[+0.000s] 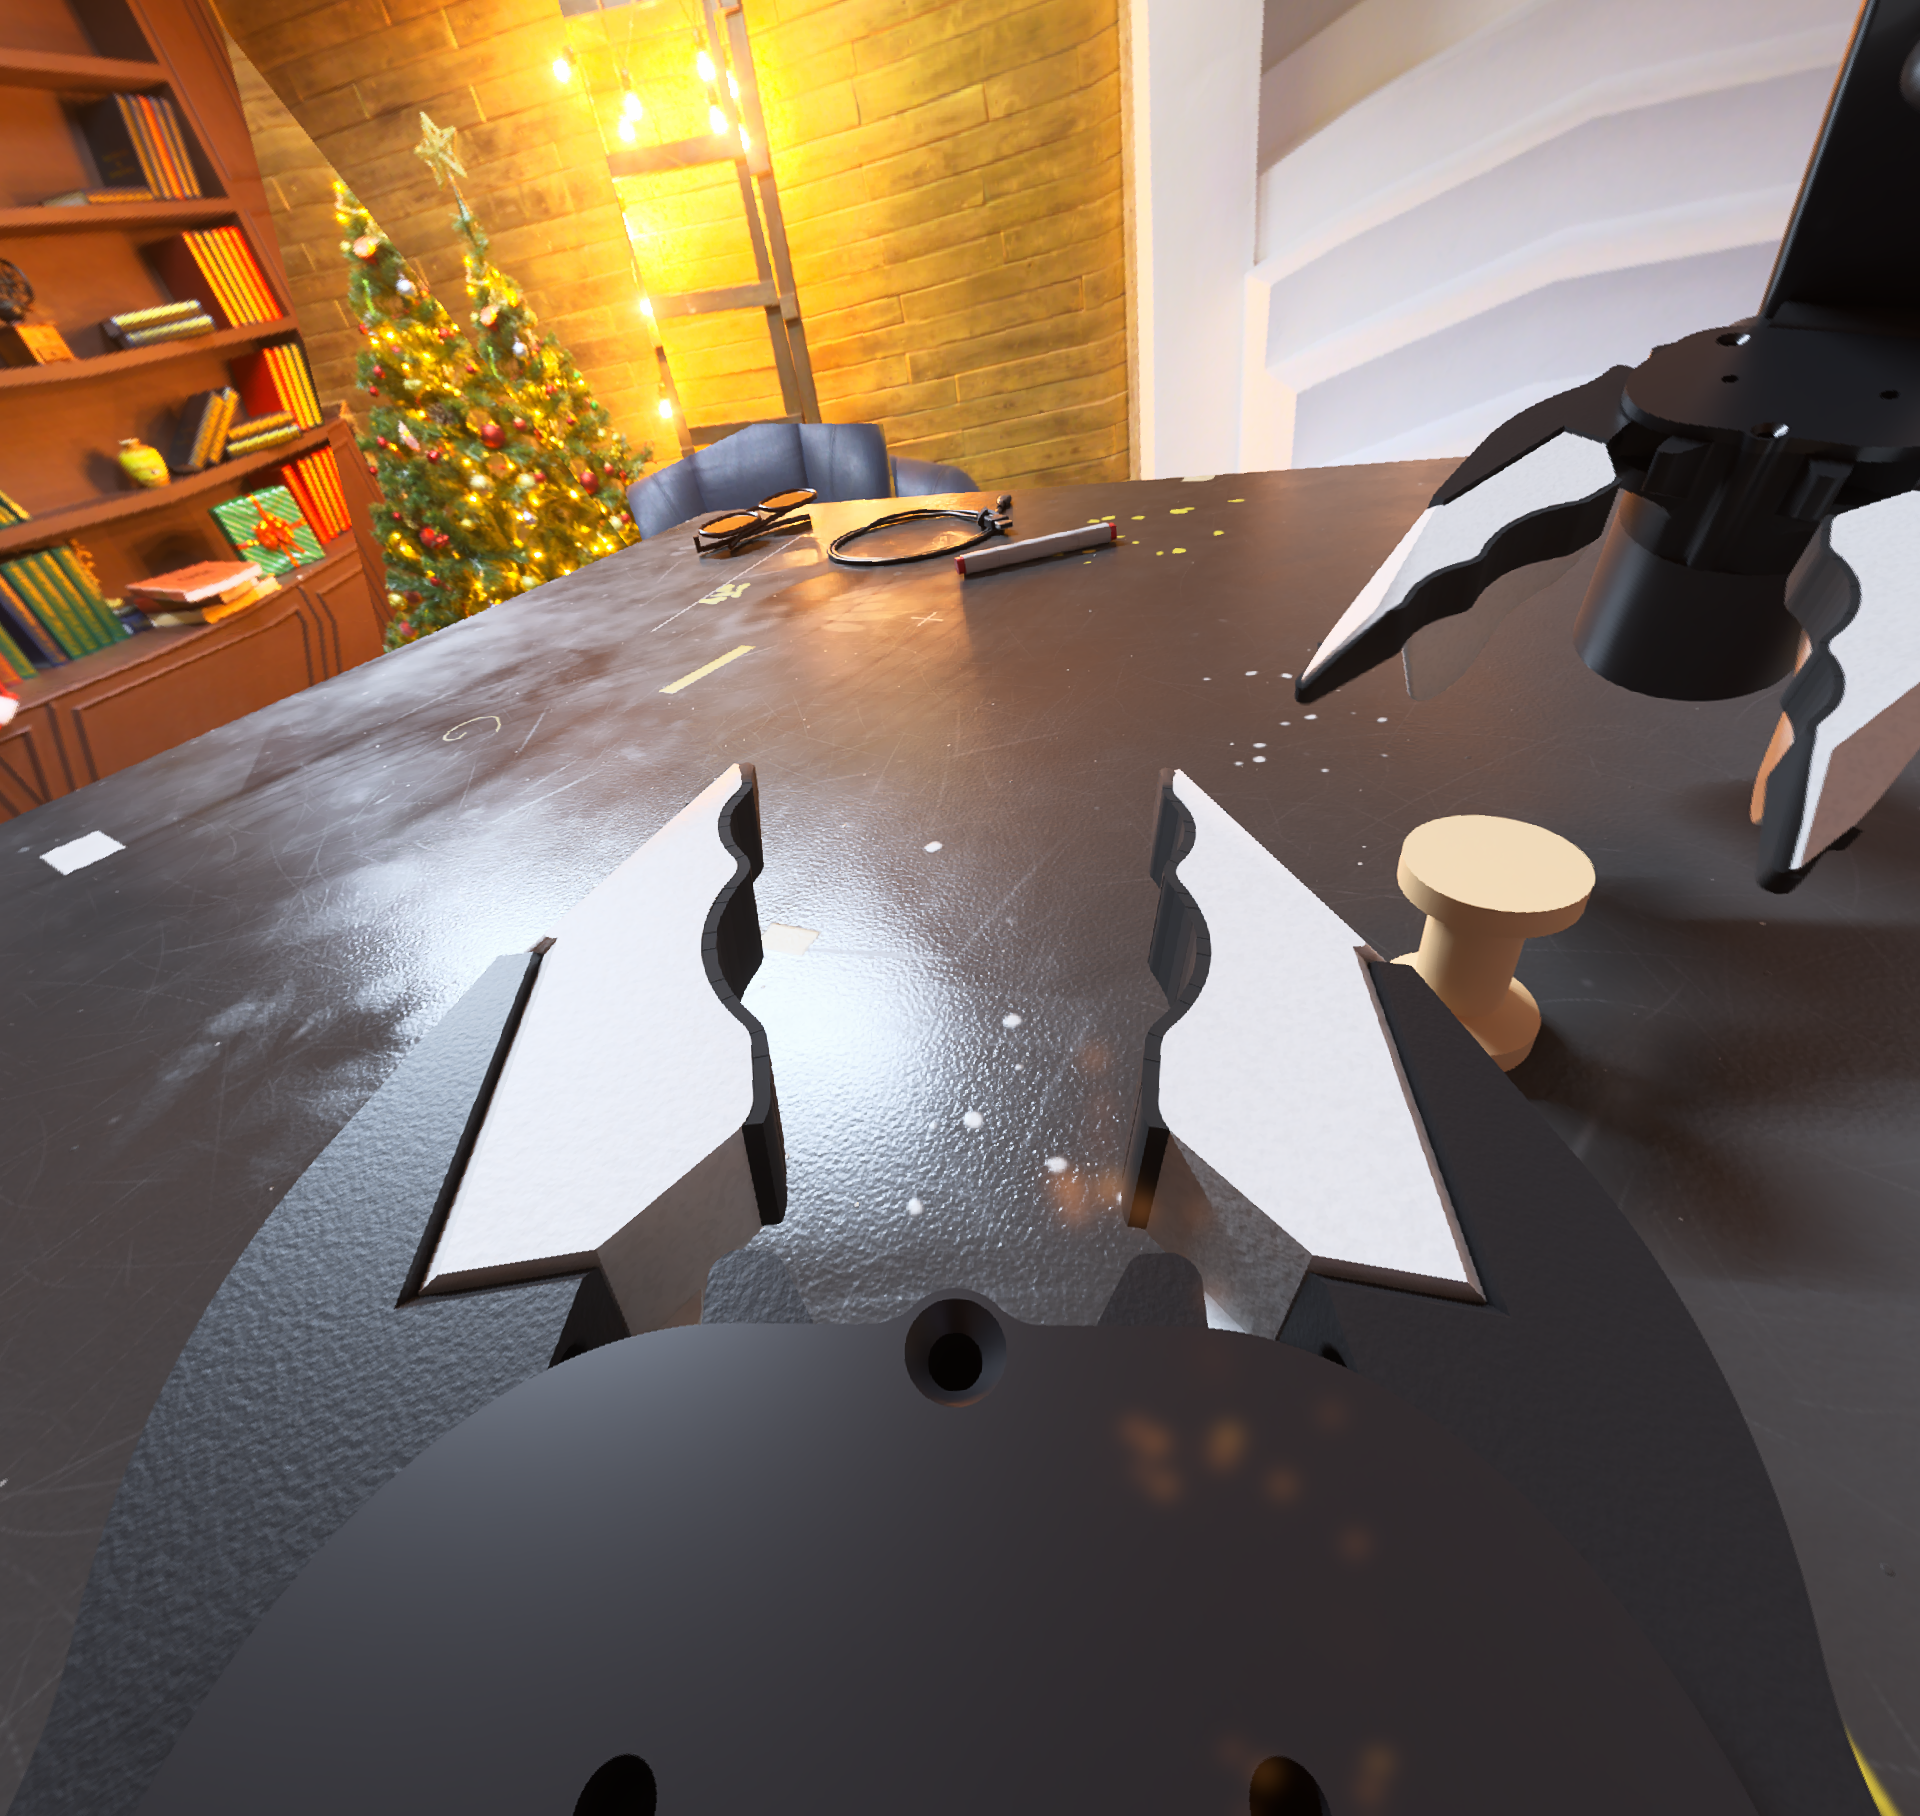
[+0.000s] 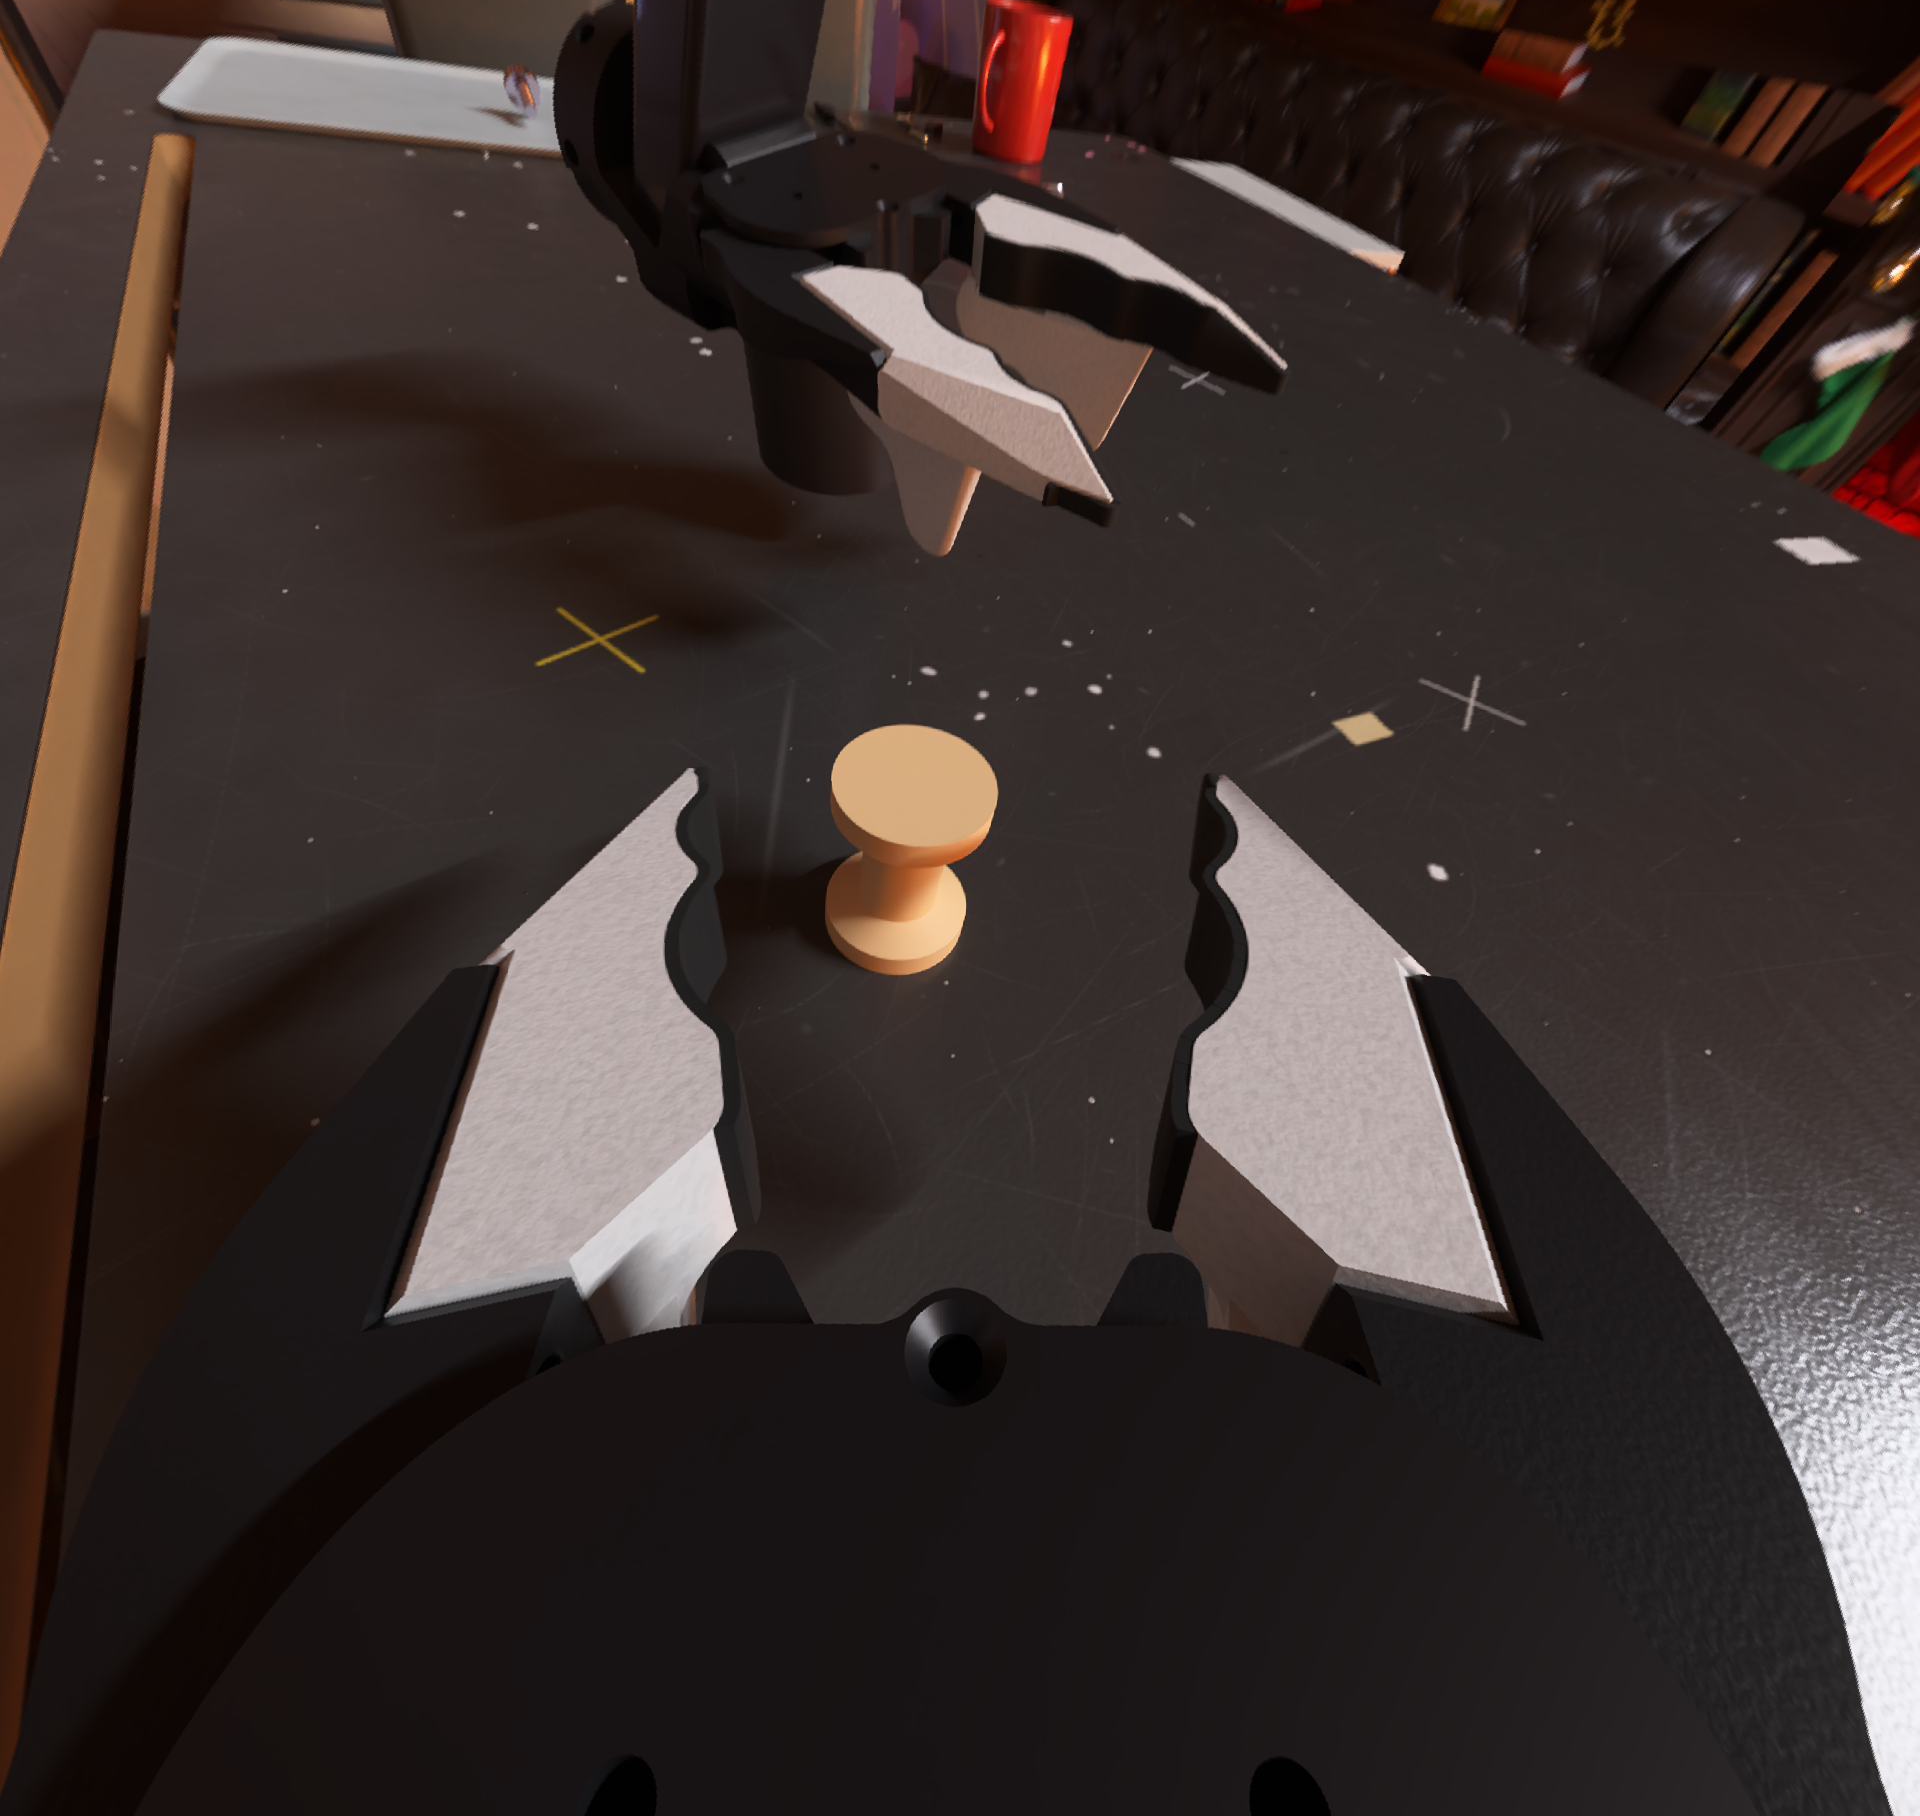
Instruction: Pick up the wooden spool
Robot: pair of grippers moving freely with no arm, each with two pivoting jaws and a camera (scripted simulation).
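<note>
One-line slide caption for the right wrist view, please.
Open right gripper lined up on the upright wooden spool on the dark table, left gripper open beyond it.

Dark table (image 2: 1351,987) bears spool (image 2: 906,847) (upright).

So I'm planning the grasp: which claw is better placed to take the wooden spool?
The right claw. It is open, and the upright wooden spool stands almost centred between its fingers. The left claw, also open, faces bare table, with the spool off to its right side.
</note>
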